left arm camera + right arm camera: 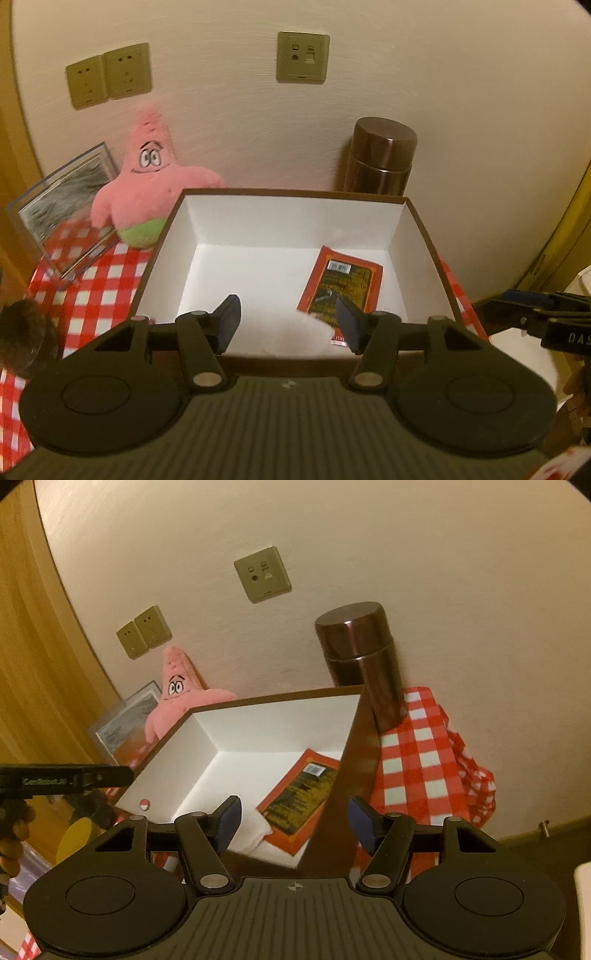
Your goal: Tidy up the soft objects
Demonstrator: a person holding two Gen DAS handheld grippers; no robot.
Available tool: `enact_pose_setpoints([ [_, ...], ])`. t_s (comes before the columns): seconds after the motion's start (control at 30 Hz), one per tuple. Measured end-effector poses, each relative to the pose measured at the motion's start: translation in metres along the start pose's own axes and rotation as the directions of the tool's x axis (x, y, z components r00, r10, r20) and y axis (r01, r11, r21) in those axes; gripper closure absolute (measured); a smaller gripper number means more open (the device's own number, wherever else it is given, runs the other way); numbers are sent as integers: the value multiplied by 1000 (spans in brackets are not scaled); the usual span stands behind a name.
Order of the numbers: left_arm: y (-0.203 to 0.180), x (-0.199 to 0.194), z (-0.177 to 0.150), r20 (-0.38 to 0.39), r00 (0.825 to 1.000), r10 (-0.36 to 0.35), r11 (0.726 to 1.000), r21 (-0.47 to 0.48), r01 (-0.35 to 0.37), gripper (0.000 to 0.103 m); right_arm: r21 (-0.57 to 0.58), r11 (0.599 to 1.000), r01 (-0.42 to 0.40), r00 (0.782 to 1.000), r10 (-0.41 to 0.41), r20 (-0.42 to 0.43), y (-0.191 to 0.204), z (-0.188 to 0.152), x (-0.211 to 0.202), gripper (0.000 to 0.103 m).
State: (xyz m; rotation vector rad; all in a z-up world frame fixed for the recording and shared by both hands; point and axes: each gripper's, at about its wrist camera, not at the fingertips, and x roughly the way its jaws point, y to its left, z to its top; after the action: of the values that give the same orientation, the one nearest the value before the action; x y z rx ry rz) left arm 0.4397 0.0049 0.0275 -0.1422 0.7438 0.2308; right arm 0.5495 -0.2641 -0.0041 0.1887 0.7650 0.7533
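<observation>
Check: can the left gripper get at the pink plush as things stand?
Probably yes. The left gripper is open and empty, and the pink plush sits exposed behind the box's left corner, with nothing covering it.

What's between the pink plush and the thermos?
In the left wrist view, only bare wall and the box's back rim separate the pink plush from the thermos.

The left gripper (288, 323) is held with its jaws apart over the near edge of an open white-lined box (236, 214), nothing being pressed between them. A white soft object (295, 334) is seen between the fingers, and a red packet (341, 282) just beyond the right finger. A pink starfish plush (142, 188) is propped far beyond the left finger.
</observation>
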Motion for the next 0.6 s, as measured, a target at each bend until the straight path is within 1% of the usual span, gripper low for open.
enact_pose_setpoints([
  [0.3,11,-59,-35,0,999,33,998,-48,-33,46,23,1000,-10,1000,9,30,3,-19,-46,38],
  [0.43,17,-83,-56,-6,999,53,997,-55,-54,46,32,999,-2,1000,1,28,8,-31,-63,38],
  [0.6,27,-111,-80,-10,998,67,995,-69,-68,46,25,1000,-12,1000,11,21,21,-49,-84,38],
])
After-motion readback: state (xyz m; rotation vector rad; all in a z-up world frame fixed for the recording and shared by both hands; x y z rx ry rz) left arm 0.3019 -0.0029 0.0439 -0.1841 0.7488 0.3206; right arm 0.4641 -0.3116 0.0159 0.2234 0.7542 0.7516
